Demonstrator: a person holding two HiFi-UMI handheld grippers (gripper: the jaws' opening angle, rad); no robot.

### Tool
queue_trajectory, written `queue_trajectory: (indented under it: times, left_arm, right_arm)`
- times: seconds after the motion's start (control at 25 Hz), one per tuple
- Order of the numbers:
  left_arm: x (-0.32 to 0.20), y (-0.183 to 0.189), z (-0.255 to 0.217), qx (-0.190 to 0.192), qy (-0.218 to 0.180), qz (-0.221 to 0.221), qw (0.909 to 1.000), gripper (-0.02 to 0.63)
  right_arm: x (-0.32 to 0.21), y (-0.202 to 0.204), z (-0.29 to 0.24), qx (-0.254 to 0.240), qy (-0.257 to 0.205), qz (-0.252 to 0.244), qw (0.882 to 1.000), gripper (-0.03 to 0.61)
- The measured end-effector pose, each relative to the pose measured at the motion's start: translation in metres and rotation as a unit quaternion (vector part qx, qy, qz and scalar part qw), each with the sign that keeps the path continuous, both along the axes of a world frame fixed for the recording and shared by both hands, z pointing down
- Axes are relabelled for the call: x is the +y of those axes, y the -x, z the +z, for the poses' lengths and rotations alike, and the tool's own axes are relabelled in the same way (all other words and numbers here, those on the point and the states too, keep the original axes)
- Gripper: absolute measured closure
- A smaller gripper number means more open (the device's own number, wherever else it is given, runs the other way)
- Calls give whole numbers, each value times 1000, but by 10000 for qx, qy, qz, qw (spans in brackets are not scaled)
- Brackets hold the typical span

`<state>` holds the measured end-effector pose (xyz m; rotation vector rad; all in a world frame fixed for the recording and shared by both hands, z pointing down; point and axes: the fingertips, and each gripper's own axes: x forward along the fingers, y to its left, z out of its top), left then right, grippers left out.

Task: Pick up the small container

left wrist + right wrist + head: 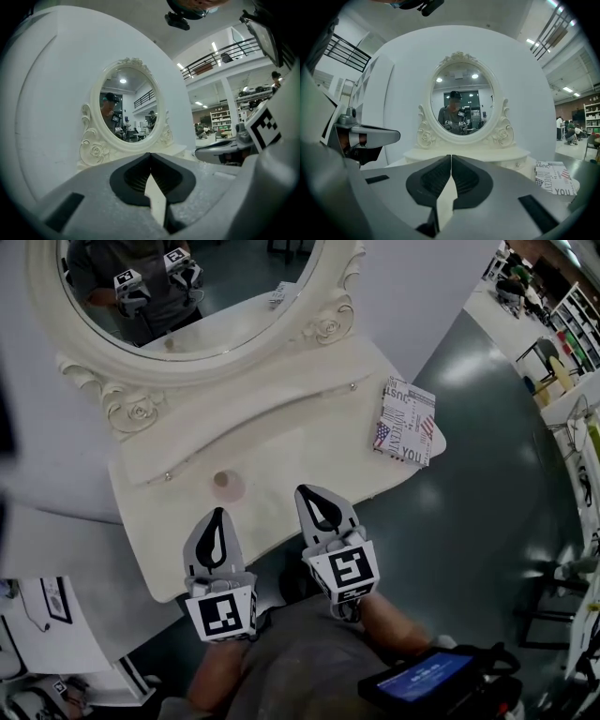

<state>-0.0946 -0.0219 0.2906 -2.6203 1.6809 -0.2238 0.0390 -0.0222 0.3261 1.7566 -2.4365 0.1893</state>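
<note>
Both claws are closed with nothing between them. The left claw (150,153) has its dark pads meeting at the tips, and the right claw (451,156) shows the same. From the head view both reach over the near edge of the white surface (309,442), side by side and apart from each other. The small container (227,486) stands on that surface just ahead of the left claw's tip and to the left of the right claw's tip, touched by neither. It shows only as a pale, pinkish round shape, too soft for detail. In both gripper views the claw bodies cover the near part of the surface, so the container is hidden there. The oval mirror (328,326) is cut off at the top of the head view. A printed packet (407,420) lies at the surface's right end.
</note>
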Motion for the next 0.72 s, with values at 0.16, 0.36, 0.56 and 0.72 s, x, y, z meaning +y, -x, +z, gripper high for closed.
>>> queue_trajectory:
  times: [0.16, 0.36, 0.56, 0.72]
  left_arm:
    - [-21, -10, 2, -90, 44, -143, 9998, 600]
    - [-50, -19, -7, -162, -46, -477, 9987, 600]
    - [-72, -23, -19, -165, -159, -922, 9955, 600]
    - [-83, -21, -22, -141, -188, -1194, 9926, 600]
  right_arm:
    - [-24, -8, 6, -111, 82, -171, 9998, 565]
    - [-61, -21, -1, -180, 6, -461, 9988, 565]
    - [-93, -28, -15, -198, -81, -858, 9961, 565]
    - [-109, -32, -15, -115, -98, -1068, 9942, 565]
